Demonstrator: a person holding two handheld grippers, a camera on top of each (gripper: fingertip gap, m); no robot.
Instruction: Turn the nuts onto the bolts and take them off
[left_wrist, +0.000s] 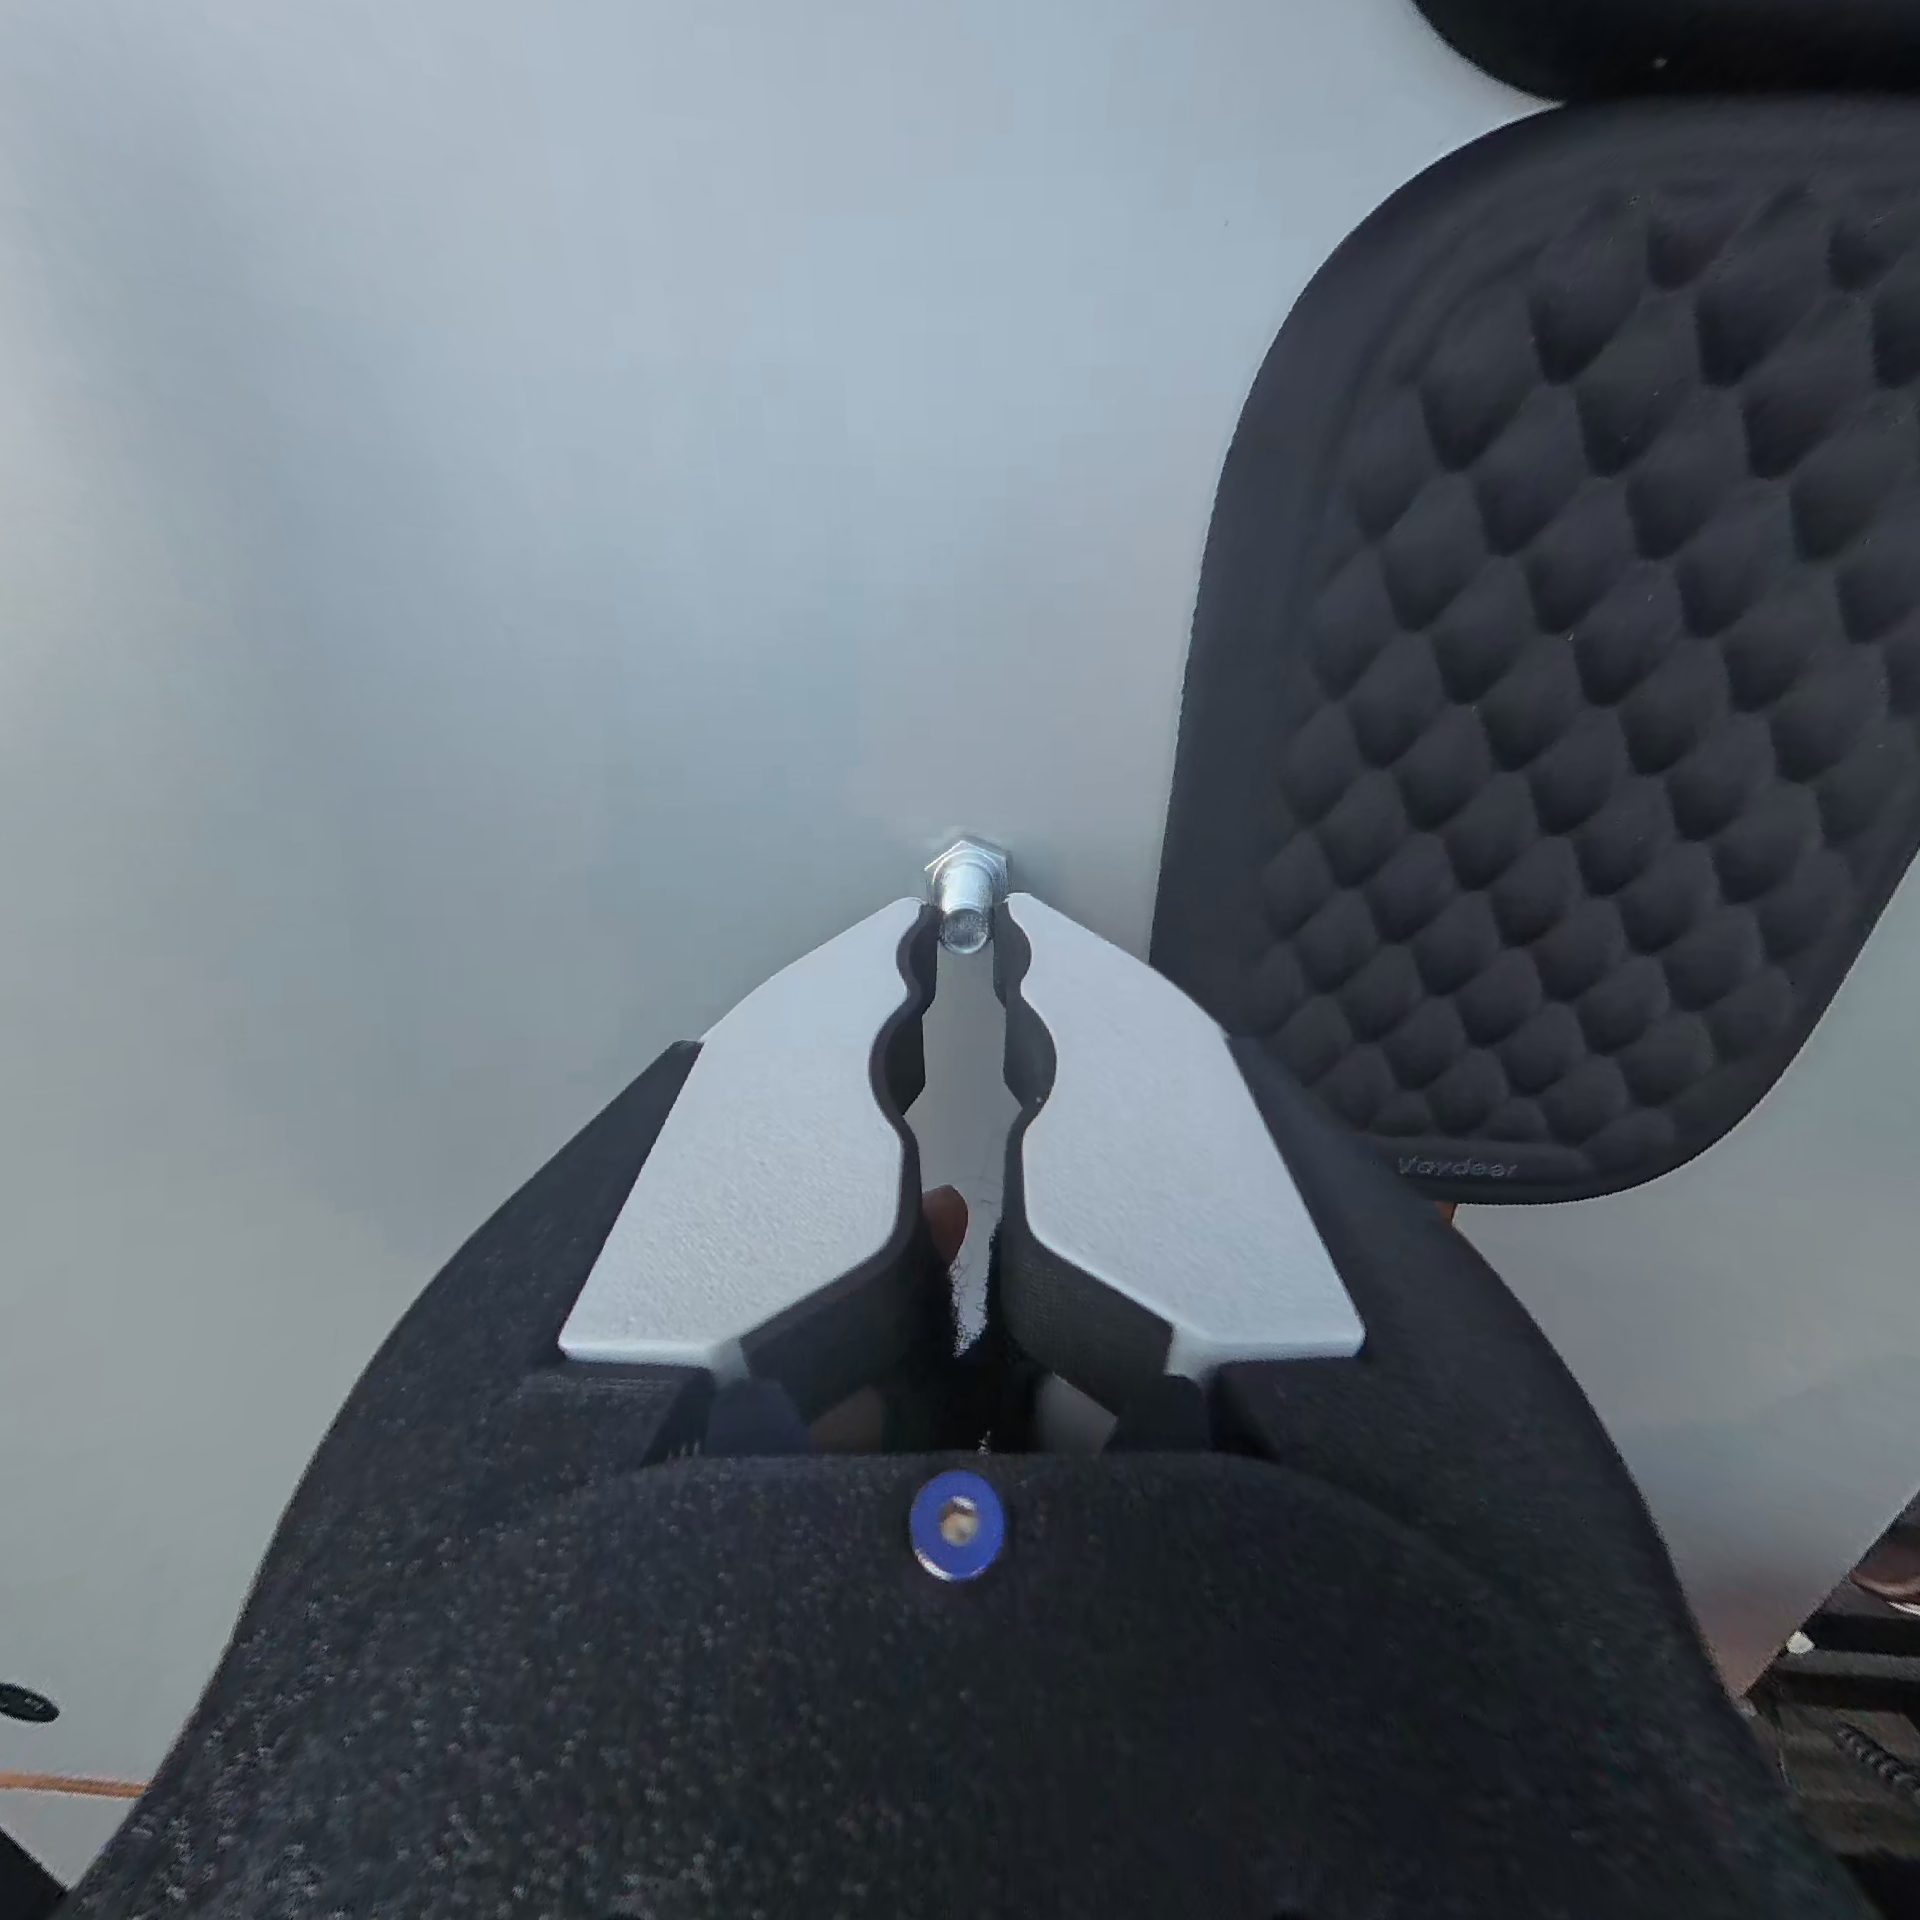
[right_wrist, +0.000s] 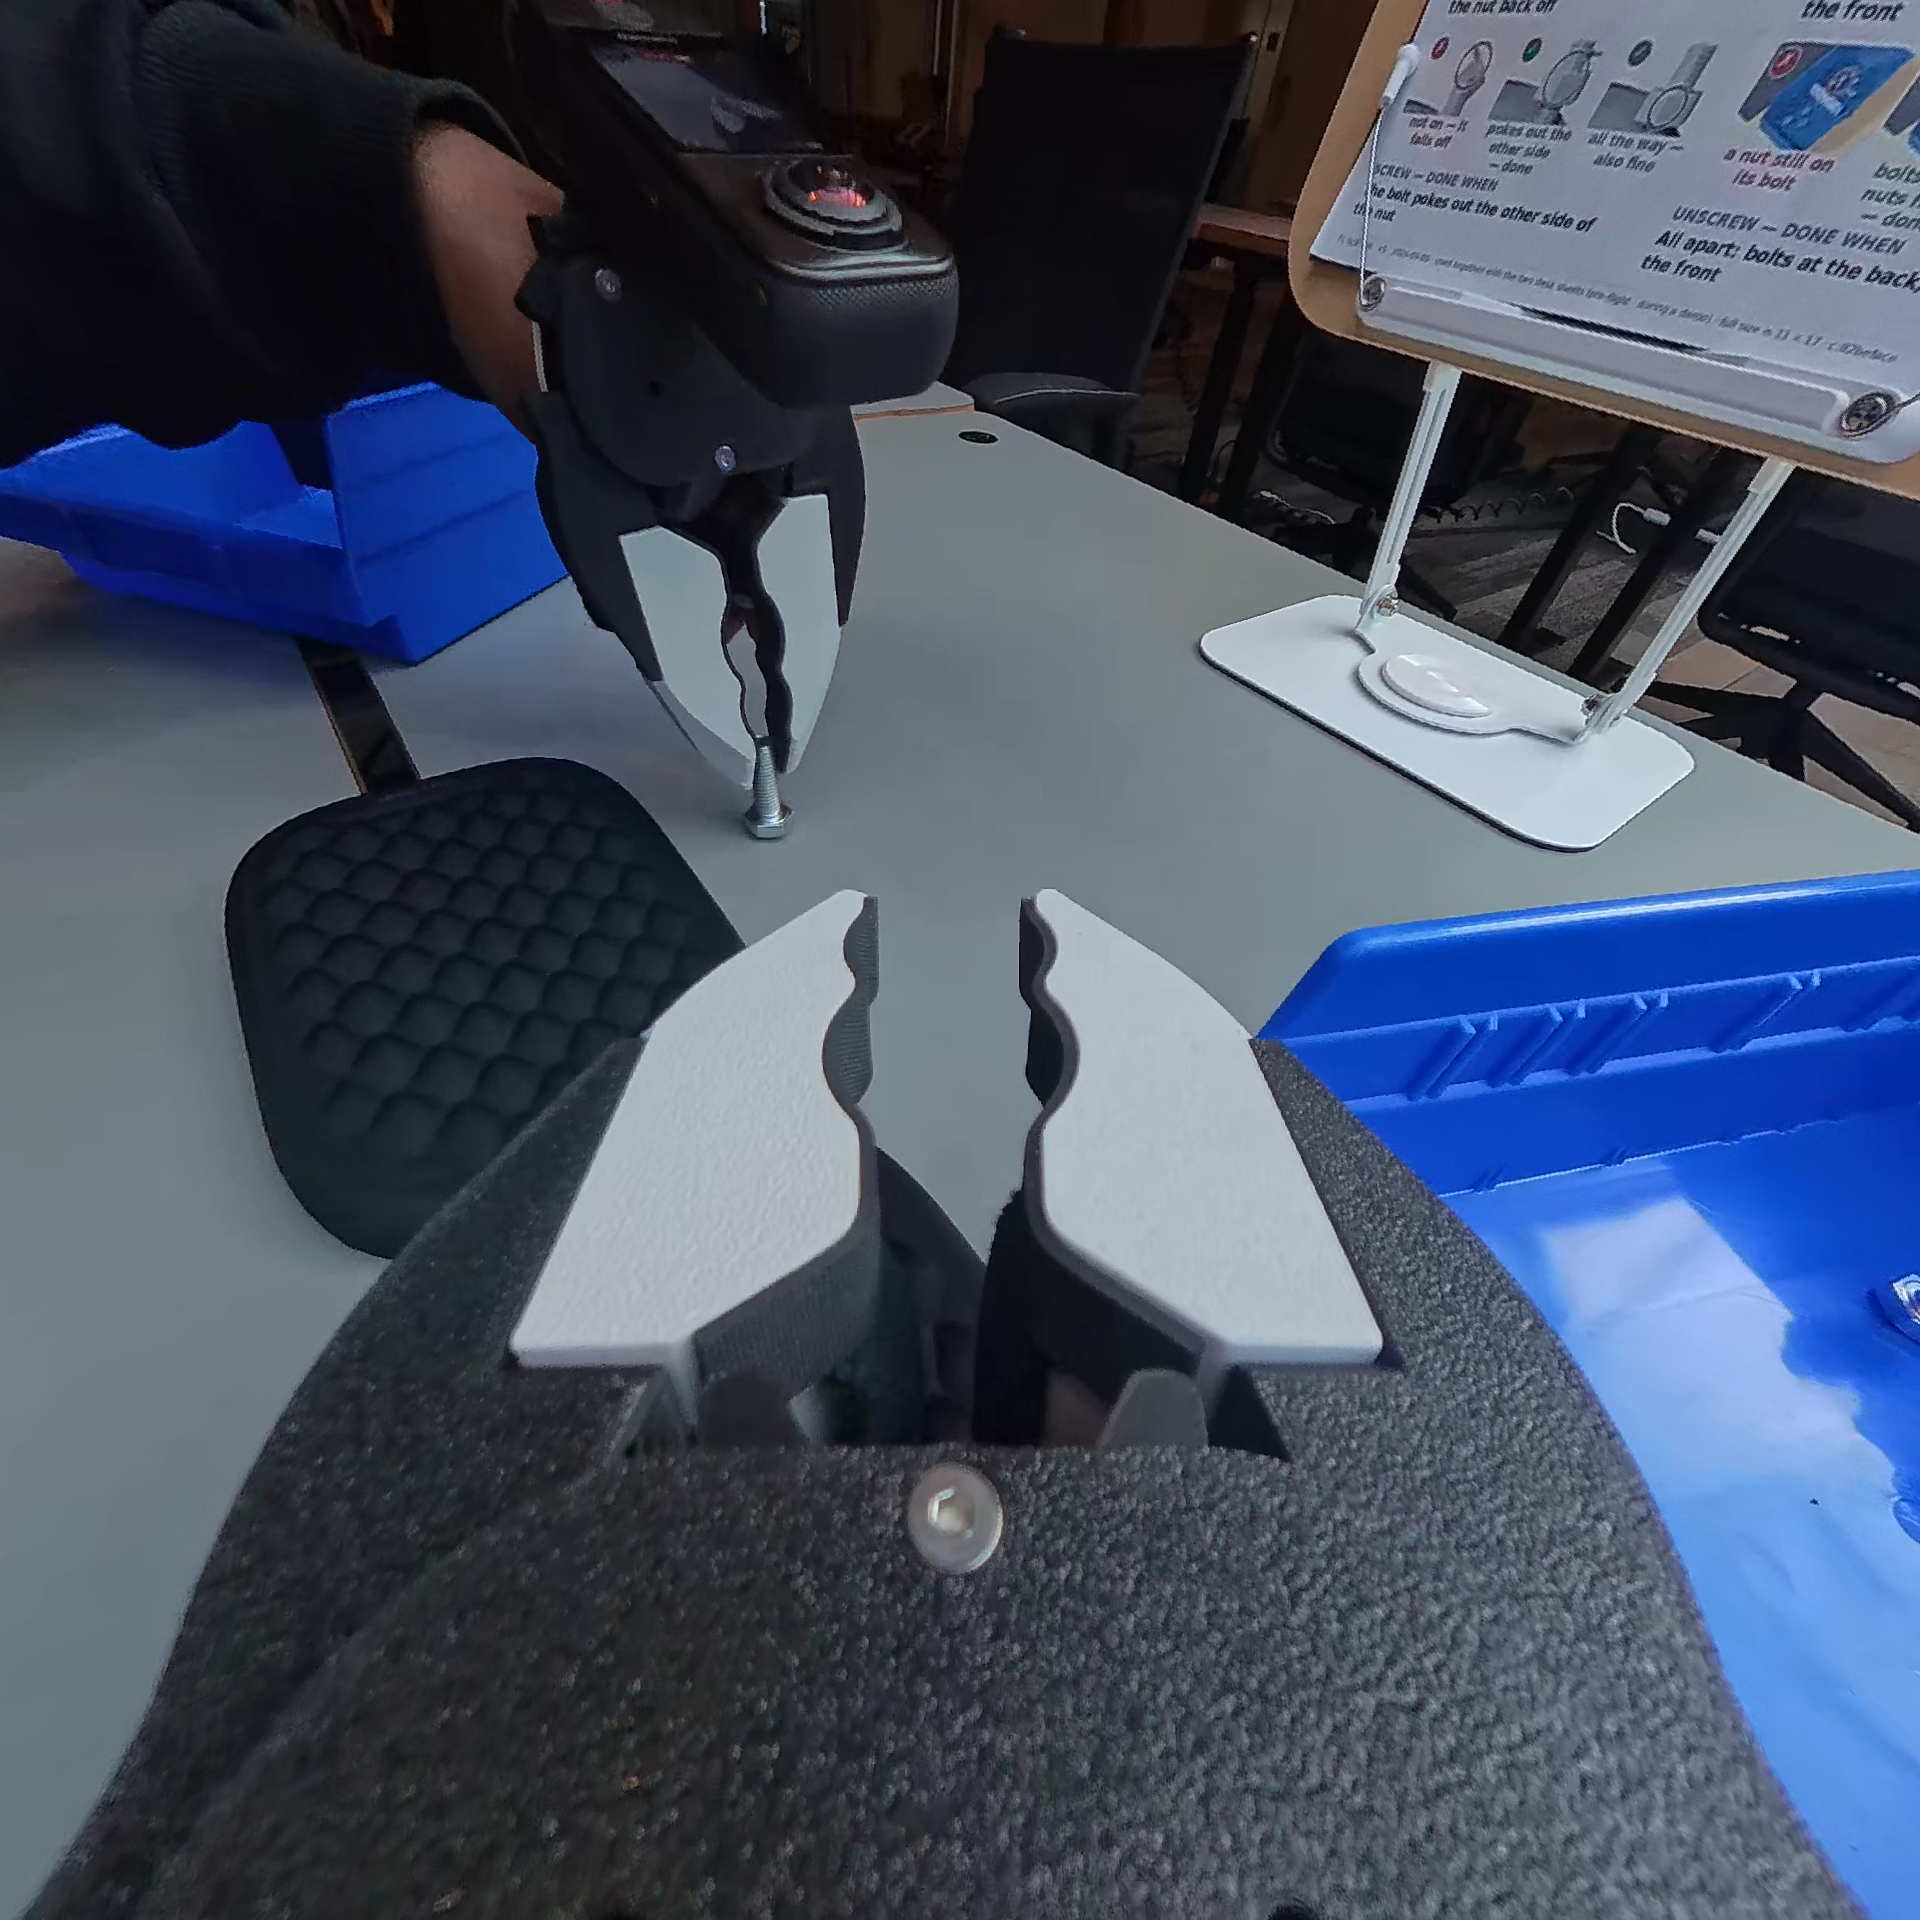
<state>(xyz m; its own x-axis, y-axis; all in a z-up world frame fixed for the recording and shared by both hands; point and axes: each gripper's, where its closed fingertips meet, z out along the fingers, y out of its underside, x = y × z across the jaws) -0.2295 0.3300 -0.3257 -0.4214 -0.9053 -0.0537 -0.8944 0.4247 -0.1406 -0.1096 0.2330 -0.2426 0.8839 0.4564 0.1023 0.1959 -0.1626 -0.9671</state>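
Bolt (left_wrist: 963, 902) is gripped by its threaded end in the left claw (left_wrist: 961, 920), head down on the tabletop (right_wrist: 1039, 665) beside the black pad (right_wrist: 457, 977). The right claw (right_wrist: 948, 935) is held empty and parted near the blue bin (right_wrist: 1558, 997). With so short a hold, tilting or slipping is judged likely if side load is applied.

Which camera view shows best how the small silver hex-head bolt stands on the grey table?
The right wrist view: it sees the small silver hex-head bolt side-on, head down on the grey table, threaded shank pinched by the left gripper. The left wrist view looks down the bolt's length, foreshortening it, so its contact with the table is hard to judge.
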